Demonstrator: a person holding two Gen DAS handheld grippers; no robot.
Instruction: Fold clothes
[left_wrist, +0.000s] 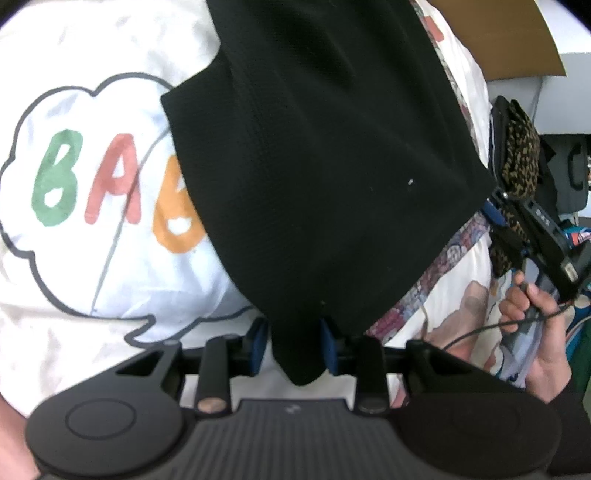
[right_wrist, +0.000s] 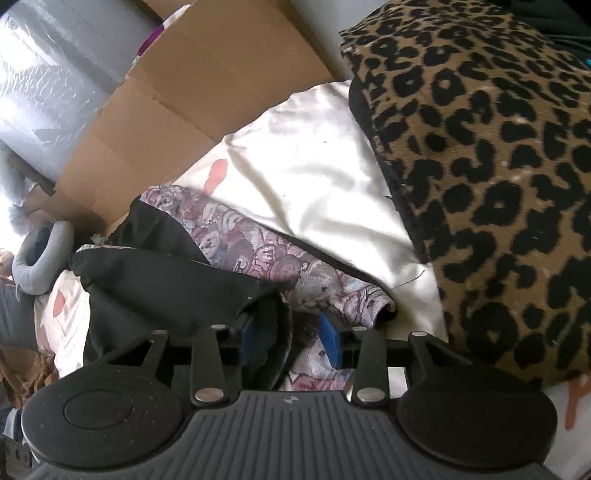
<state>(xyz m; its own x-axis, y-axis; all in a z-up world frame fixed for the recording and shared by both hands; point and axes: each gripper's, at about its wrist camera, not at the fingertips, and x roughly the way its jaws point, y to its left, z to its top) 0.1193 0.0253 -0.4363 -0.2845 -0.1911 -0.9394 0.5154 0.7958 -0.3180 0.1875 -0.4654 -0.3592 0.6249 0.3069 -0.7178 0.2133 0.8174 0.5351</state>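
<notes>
The left gripper (left_wrist: 293, 349) has its blue fingers (left_wrist: 258, 345) closed on a corner of a black cloth (left_wrist: 325, 166). The cloth starts at the bottom middle of the left wrist view and runs up to the top of the frame, leaning a little to the right. That is its long way. It lies over a white sheet (left_wrist: 110, 277) with a cloud and the letters "BAB".

In the right wrist view, the right gripper (right_wrist: 291, 341) has its fingers (right_wrist: 330, 343) close together around a dark cloth edge, with flowery cloth (right_wrist: 258, 247) there too. I cannot tell for sure which cloth it holds. The black cloth (right_wrist: 162, 280) spreads from those fingers toward the left of the frame. A leopard-print cloth (right_wrist: 498, 166) sits at the upper right. A brown cardboard box (right_wrist: 192, 92) is at the upper left.

This looks like the part where the black cloth is held up or pulled flat for a fold. To do it well, both grips should stay tight, and the edge between them should be straight, not saggy. The two corners should stay level, so the fold lands neat and square. The flowery cloth should not get dragged along.
</notes>
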